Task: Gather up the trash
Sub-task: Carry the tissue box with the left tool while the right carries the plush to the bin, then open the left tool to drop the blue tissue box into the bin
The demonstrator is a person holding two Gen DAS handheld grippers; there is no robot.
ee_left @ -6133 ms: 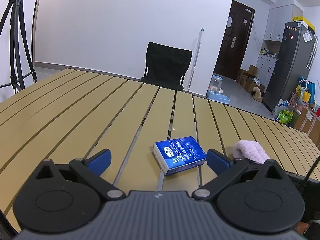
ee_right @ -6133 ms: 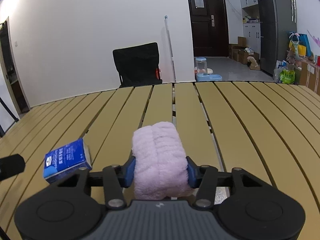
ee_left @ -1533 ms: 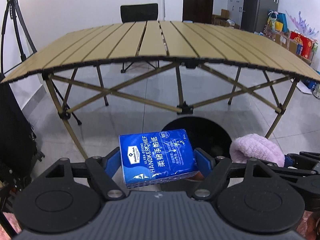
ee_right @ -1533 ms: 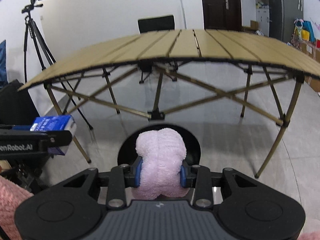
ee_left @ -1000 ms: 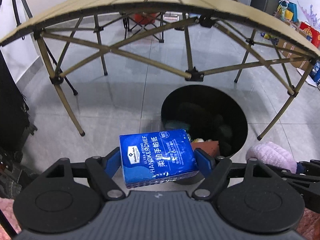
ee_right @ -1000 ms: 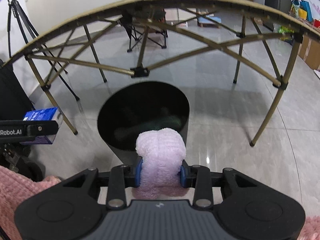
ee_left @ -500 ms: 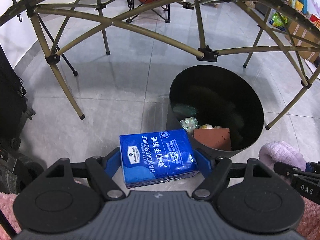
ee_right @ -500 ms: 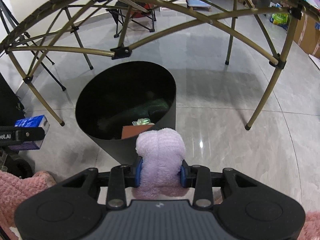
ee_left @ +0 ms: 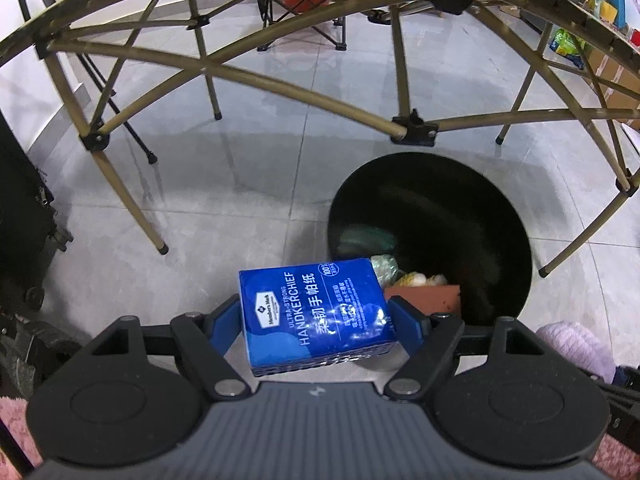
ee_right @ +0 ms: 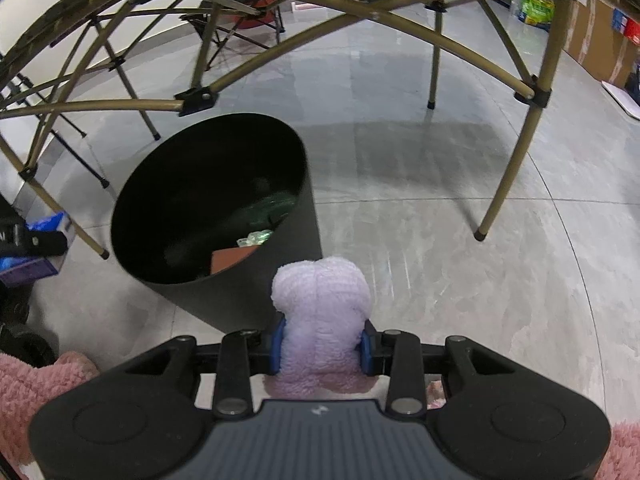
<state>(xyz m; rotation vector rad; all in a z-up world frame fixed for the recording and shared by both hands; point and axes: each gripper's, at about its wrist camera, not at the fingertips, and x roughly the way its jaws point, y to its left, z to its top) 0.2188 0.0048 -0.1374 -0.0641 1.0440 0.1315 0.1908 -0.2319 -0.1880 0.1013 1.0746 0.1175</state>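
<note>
My left gripper (ee_left: 316, 322) is shut on a blue handkerchief tissue pack (ee_left: 314, 314), held just left of and above the near rim of a black round trash bin (ee_left: 508, 216). Inside the bin lie a brown block (ee_left: 432, 298) and some crumpled wrappers. In the right wrist view my right gripper (ee_right: 322, 346) is shut on a fluffy pale-pink cloth (ee_right: 322, 312), hanging to the right of the same bin (ee_right: 248, 304), beside its near wall. The pink cloth (ee_left: 572, 346) shows at the lower right of the left wrist view, and the tissue pack (ee_right: 50, 222) at the left edge of the right wrist view.
A folding table's tan metal legs and crossbars (ee_left: 256, 80) arch above and behind the bin. One leg (ee_right: 508, 168) stands on the grey tiled floor right of the bin. A folding chair (ee_left: 304, 4) stands beyond. Black gear (ee_left: 20, 216) sits at left. Pink fluffy sleeves (ee_right: 24, 392) show at the corners.
Both grippers have sunk and moved closer to the bin, tilting further down. The bin now looms larger and its contents show more clearly. Both grips are unchanged.
</note>
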